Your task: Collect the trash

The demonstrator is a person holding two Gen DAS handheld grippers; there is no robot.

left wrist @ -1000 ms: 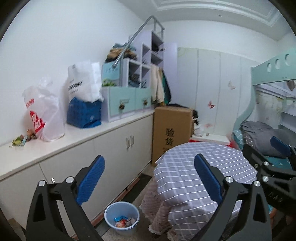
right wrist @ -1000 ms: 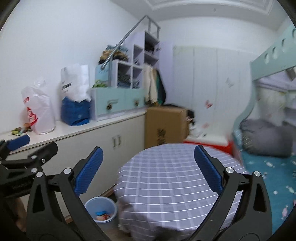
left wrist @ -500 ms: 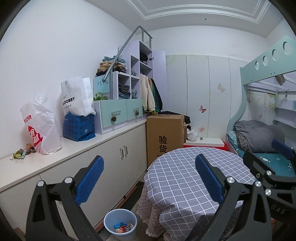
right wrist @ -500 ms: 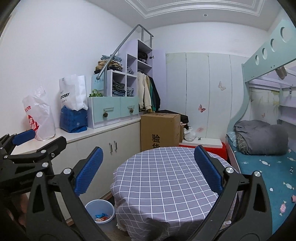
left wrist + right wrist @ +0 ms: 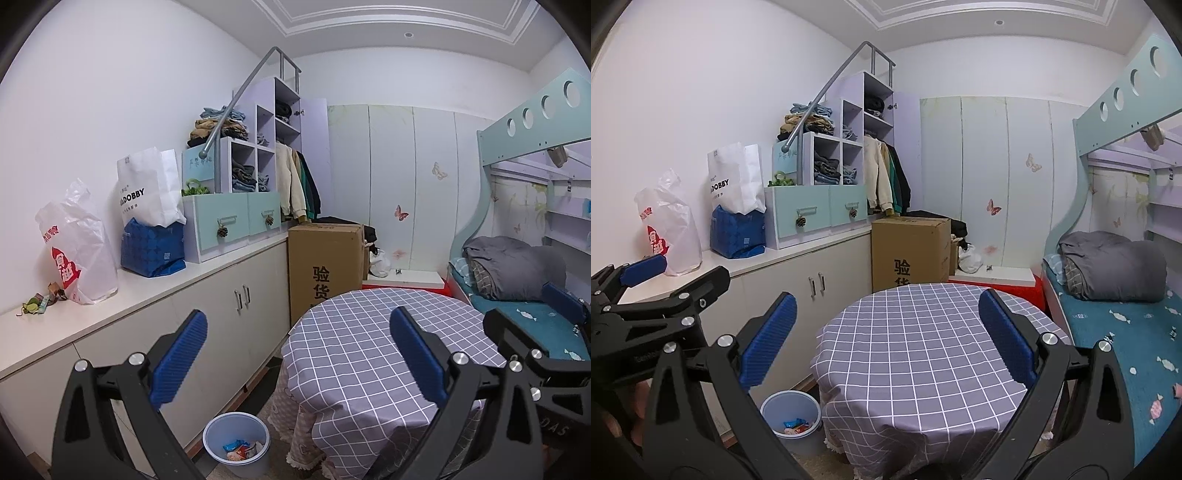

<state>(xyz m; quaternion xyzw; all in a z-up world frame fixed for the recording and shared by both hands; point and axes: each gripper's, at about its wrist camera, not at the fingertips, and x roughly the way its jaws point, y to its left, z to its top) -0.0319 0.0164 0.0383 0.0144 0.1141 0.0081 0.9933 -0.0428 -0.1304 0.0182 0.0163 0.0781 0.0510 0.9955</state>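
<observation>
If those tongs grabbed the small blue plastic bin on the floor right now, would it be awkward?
Probably light: the small blue plastic bin holds only a few wrappers. Its thin rim may flex, and it could tip.

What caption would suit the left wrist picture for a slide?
Open left gripper faces a checked-cloth round table; a blue bin with wrappers stands on the floor beside white cabinets.

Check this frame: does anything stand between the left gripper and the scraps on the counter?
Nothing visible does. The scraps lie on the bare counter left of the white plastic bag. The left gripper hangs open, aimed right of them.
</observation>
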